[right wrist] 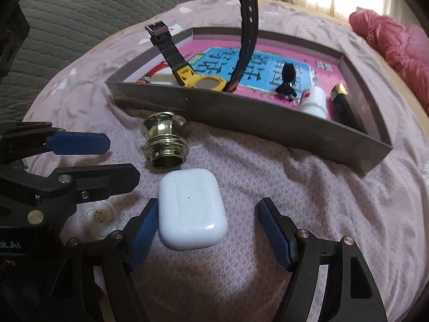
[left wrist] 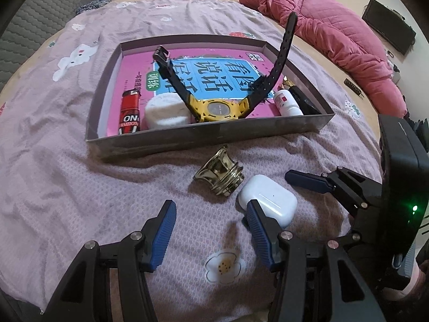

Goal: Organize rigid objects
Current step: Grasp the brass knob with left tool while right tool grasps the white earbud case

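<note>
Reading "ONO" on red lighter (left wrist: 130, 112) | book (left wrist: 214, 72): Chinese title

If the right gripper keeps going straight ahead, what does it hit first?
The white earbud case, lying between the open right gripper's fingers, nearer the left one. Beyond it lies the gold cap, then the tray wall.

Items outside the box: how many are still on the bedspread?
2: the white earbud case between the right hand-held gripper fingers, and the gold knob between it and the box.
</note>
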The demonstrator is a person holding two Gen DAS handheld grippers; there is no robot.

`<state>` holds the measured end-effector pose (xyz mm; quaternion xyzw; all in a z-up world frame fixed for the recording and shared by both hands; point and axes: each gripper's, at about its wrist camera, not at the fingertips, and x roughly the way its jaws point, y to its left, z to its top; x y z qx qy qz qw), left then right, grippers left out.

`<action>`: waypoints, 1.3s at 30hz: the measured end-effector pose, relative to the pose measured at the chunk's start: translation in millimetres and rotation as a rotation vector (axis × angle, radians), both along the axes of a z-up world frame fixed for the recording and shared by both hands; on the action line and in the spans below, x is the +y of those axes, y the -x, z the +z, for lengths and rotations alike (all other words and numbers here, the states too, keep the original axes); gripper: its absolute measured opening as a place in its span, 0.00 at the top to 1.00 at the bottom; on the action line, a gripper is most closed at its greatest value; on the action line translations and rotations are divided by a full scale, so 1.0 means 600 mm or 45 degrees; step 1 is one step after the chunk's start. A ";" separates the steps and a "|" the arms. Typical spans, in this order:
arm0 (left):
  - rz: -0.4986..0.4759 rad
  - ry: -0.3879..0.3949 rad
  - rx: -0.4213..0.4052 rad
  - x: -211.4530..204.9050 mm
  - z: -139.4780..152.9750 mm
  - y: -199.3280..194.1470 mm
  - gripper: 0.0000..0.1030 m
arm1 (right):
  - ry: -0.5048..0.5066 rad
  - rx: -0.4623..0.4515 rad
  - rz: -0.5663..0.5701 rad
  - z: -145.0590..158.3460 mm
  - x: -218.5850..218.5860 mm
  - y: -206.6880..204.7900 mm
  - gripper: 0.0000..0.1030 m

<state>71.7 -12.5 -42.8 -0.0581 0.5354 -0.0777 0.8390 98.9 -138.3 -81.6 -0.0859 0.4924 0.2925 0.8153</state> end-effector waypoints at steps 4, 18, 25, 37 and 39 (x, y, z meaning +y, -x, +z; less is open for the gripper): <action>-0.005 0.016 0.017 -0.004 -0.010 -0.014 0.47 | -0.002 -0.010 -0.005 -0.006 0.003 -0.001 0.24; 0.082 0.184 0.089 0.015 -0.038 -0.064 0.47 | 0.027 -0.064 -0.029 -0.004 0.007 0.006 0.38; 0.111 0.265 0.102 0.016 -0.043 -0.088 0.47 | -0.008 -0.044 -0.068 0.000 -0.010 -0.002 0.55; 0.156 0.322 0.121 0.019 -0.053 -0.104 0.54 | 0.001 -0.068 -0.067 0.006 -0.006 0.006 0.56; 0.159 0.318 0.116 0.025 -0.052 -0.100 0.54 | -0.009 -0.061 -0.067 0.007 -0.010 0.006 0.56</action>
